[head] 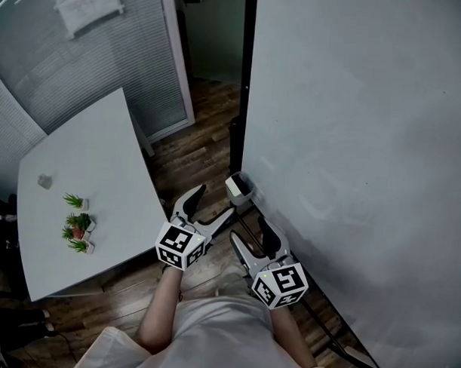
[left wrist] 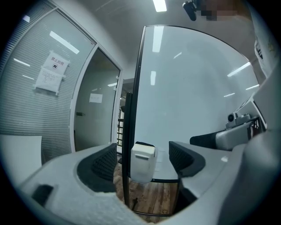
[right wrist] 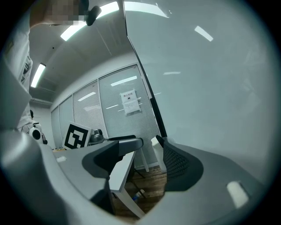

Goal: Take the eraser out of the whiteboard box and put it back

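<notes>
By whiteboard (head: pixel 352 146) edge, L gripper (head: pixel 215 202) facing box (head: pixel 239 187), jaws apart

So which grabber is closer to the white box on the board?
Left. The left gripper points straight at the whiteboard box just ahead; the right gripper sits farther back.

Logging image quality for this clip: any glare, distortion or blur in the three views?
Head view: dim, even, sharp, no glare on the whiteboard. Left gripper view: fisheye bends the board's frame; ceiling lights streak its surface; whiteboard box sharp. Right gripper view: dark corners, similar streaks.
</notes>
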Available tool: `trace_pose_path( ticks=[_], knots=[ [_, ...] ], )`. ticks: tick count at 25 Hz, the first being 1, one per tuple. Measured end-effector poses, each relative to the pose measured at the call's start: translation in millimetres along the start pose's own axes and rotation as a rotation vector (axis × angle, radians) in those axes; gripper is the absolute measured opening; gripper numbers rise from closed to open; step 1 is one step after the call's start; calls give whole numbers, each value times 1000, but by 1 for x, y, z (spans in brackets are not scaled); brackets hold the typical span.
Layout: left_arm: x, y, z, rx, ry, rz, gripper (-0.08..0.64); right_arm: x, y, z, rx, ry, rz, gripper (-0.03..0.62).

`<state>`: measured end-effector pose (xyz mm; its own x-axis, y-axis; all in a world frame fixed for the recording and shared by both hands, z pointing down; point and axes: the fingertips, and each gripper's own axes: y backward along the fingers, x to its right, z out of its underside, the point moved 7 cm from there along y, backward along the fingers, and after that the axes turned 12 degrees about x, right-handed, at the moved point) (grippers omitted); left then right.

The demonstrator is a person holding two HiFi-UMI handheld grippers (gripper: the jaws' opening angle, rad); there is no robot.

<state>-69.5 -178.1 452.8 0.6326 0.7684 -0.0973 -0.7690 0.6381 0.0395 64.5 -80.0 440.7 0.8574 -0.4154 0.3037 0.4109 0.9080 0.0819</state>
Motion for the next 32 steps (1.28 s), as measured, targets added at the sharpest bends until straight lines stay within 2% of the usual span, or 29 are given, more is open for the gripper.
trace_pose_path(
  ticks=[13,32],
  knots=[
    [-4,-38,8,-31,-3,88,334,13,-10,3,-26,-9,14,316],
    [-4,-64,16,-60,-107,197,255,18,-20,11,-43,-83,-19,309]
  ],
)
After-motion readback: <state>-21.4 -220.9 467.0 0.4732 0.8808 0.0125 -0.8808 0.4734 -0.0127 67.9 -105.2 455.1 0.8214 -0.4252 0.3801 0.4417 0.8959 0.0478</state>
